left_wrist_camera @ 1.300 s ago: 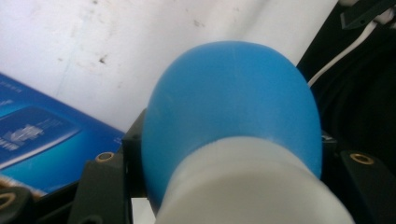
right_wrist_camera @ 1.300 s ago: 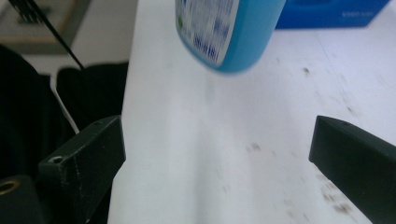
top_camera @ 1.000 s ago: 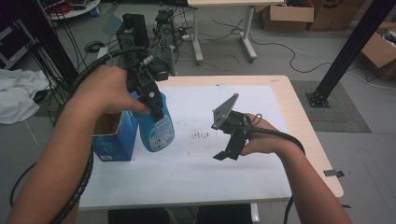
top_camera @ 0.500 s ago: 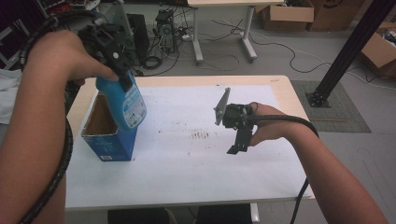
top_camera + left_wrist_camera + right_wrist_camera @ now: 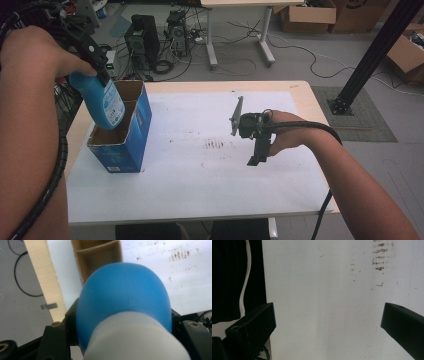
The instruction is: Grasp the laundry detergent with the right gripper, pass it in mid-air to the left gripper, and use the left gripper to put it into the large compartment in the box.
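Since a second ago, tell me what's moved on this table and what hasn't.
The left gripper, shut on the blue bottle, lifted it off the table and carried it up and back, tilted over the open cardboard box. The box and the right gripper, jaws open over the white mat, stayed put.

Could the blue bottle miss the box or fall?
It might. The left tongs hold the blue plastic bottle tilted, bottom end over the open blue cardboard box; it could catch the rim or the divider. The grip is near the bottle's top, so it could slip. The light box might tip if bumped; the right tongs aren't steadying it.
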Demonstrator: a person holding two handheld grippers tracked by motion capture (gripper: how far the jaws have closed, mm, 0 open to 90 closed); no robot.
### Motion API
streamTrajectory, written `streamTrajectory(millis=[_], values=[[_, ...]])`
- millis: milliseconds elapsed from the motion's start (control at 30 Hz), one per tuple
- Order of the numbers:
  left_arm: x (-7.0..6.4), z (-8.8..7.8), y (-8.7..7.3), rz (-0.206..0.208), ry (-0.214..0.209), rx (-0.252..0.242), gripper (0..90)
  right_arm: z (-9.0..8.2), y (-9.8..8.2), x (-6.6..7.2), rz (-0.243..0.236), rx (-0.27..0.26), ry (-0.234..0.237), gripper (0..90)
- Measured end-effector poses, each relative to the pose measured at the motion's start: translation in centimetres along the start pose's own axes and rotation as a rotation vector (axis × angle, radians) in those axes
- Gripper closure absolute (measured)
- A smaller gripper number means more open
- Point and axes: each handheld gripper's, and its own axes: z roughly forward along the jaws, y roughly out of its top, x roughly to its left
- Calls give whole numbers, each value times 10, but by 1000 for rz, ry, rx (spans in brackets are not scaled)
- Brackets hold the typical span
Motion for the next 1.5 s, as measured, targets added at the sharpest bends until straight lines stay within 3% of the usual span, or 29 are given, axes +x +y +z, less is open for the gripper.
streamTrajectory(millis=[233, 633, 933, 1200, 1500], values=[[8, 24, 3, -12, 2, 2, 390, 2, 1, 1, 7, 14, 6, 0], [21, 96, 8, -25, 1, 40, 390, 4, -1, 3, 19, 18, 8, 0], [21, 146, 9, -30, -9, 55, 390, 6, -2, 2, 25, 31, 20, 0], [22, 168, 8, -28, 7, 57, 390, 9, -3, 3, 32, 30, 24, 0], [18, 170, 8, -8, 20, 31, 390, 10, -3, 3, 36, 29, 21, 0]])
